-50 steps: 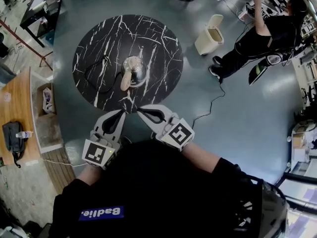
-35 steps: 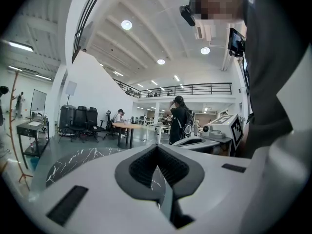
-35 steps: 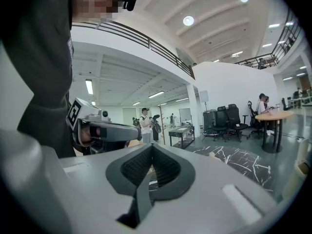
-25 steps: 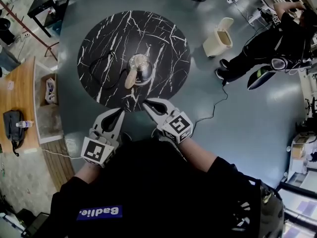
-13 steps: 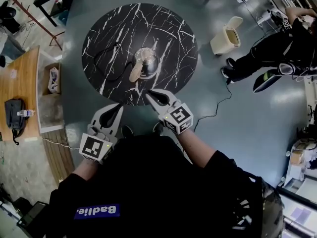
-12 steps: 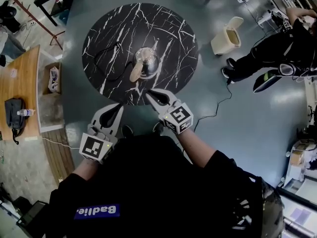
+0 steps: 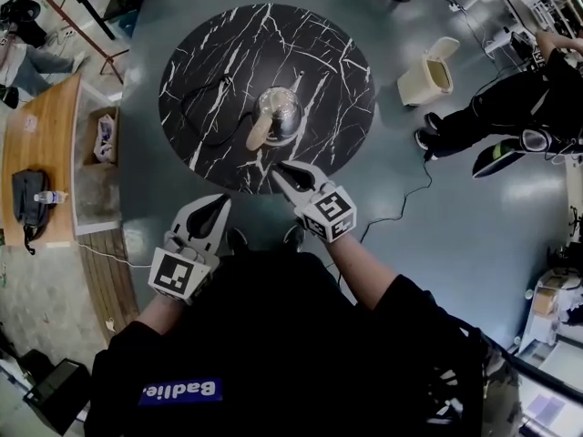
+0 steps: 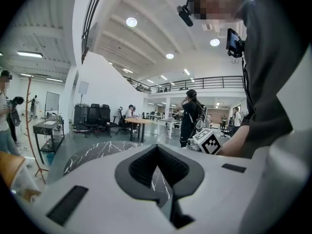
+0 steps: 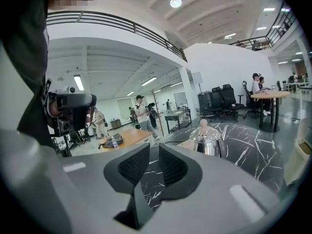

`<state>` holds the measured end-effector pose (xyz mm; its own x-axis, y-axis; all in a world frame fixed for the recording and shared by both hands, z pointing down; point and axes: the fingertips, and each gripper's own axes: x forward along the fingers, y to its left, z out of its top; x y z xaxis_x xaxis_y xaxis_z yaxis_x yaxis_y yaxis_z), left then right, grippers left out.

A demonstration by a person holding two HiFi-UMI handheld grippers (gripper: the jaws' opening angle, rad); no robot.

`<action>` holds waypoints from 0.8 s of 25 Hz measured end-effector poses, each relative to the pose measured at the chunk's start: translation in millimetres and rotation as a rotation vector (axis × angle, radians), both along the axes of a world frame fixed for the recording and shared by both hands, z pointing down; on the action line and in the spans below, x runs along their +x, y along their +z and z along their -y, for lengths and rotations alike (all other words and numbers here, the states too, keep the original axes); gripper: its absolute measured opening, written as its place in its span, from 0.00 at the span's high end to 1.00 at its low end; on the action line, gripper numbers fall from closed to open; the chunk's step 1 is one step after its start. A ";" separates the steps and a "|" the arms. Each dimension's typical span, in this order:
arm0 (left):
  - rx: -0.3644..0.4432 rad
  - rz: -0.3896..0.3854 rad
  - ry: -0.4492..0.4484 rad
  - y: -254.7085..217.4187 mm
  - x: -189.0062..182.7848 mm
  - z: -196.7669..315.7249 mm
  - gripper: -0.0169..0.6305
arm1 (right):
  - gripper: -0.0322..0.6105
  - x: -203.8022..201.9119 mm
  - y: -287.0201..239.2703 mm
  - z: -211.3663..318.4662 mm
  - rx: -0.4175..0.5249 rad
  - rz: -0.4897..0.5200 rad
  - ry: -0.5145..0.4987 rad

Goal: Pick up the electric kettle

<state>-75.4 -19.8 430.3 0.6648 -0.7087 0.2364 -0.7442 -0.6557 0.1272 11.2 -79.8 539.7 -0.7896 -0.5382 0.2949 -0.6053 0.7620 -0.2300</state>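
Note:
The steel electric kettle (image 7: 281, 115) with a tan handle (image 7: 258, 135) stands near the middle of the round black marble table (image 7: 319, 44), its black cord (image 7: 202, 107) trailing left. My right gripper (image 7: 276, 167) hovers over the table's near edge, a short way short of the handle. Its jaws are opening, with a narrow gap and nothing between them. In the right gripper view the kettle (image 9: 207, 139) stands ahead and to the right of my right gripper (image 9: 154, 149). My left gripper (image 7: 223, 204) hangs back off the table, its tips together in the left gripper view (image 8: 157, 146).
A beige bin (image 7: 435, 78) stands on the floor right of the table, and a person in black (image 7: 496, 107) bends beyond it. A cable (image 7: 401, 198) runs across the floor. A wooden desk (image 7: 41, 144) with a black bag (image 7: 29, 198) is at left.
My right gripper has moved forward and down, from in front of the table to over its near edge, closer to the kettle's handle. The left gripper has stayed about where it was.

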 end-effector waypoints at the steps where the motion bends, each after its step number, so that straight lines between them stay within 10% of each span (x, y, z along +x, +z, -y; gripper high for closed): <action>1: -0.001 0.000 -0.002 0.1 -0.4 0.3 0.96 | 0.89 -1.0 1.7 1.3 -0.006 -0.001 -0.002; 20: -0.020 0.013 -0.013 4.6 -7.8 3.6 0.96 | 0.75 -16.8 56.9 27.3 -0.132 -0.034 -0.028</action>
